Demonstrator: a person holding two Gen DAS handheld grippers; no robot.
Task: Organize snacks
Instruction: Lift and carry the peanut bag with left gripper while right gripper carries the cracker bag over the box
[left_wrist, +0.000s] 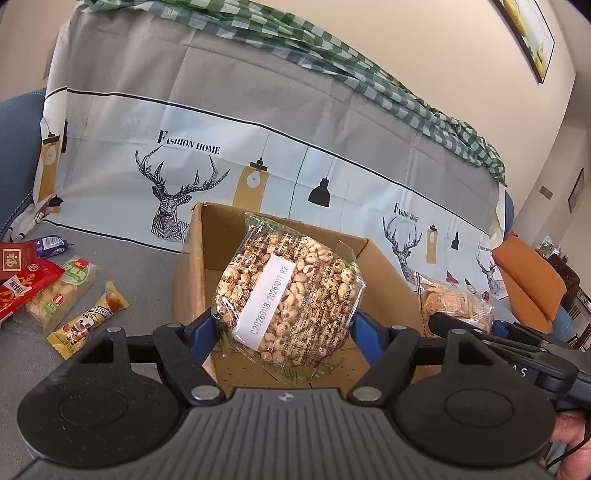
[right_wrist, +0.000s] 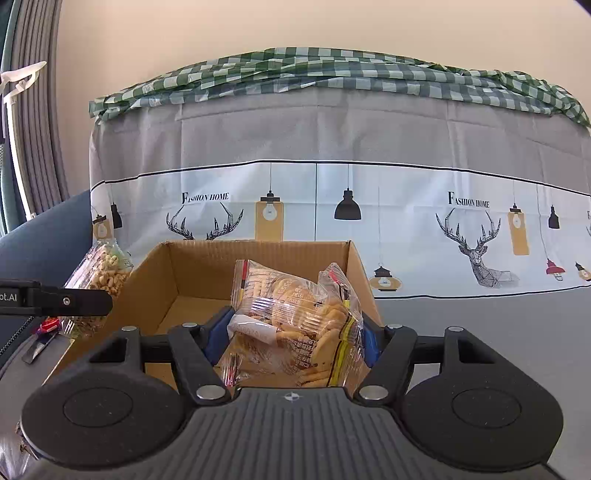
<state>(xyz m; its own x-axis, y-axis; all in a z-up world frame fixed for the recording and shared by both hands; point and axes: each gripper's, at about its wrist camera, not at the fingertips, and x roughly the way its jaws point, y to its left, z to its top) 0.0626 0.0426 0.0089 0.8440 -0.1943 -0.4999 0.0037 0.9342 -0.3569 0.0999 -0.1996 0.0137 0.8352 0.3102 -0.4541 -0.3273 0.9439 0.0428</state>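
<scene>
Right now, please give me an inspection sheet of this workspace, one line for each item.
Surface: grey cloth.
Job's things: open cardboard box, inside looks empty; puffed-grain bag and biscuit bag, both held over the box.
Clutter: loose snack packets lying left of the box.
Grippers: left gripper and right gripper, jaws shut on their bags.
Cables: nothing seen.
Surroundings: deer-print cover, green checked cloth, orange cushion.

One cardboard box (left_wrist: 207, 258). One bag of puffed grain (left_wrist: 286, 295). One bag of small biscuits (right_wrist: 295, 321). Two grippers: left gripper (left_wrist: 284, 326), right gripper (right_wrist: 293, 338). About five more snack packs (left_wrist: 55, 295) lying left of the box.
</scene>
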